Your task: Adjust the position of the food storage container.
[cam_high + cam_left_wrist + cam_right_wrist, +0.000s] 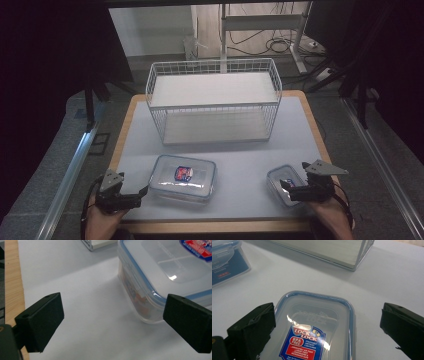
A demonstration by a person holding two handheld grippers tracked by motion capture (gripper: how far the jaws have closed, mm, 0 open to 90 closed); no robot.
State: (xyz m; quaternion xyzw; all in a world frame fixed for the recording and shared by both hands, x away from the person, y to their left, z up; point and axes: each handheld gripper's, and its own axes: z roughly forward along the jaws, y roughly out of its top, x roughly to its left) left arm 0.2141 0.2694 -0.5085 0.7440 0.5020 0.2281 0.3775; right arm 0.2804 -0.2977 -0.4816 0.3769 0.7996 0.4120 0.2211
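Observation:
A large clear food container (183,177) with a blue-rimmed lid and a red-blue label lies on the white mat at front left; in the left gripper view this container (162,272) sits at upper right. My left gripper (143,194) is open just left of it, its right jaw near the container's corner, nothing between the jaws (112,322). A smaller clear container (283,182) with the same kind of label lies at front right. My right gripper (286,187) hovers over its near end, open, jaws either side of the small container's lid (317,322) without pressing it.
A white wire two-tier rack (214,99) stands at the back of the table (215,226). The wooden table edge (13,285) runs close on the left of the left gripper. Open mat lies between the two containers and in front of the rack.

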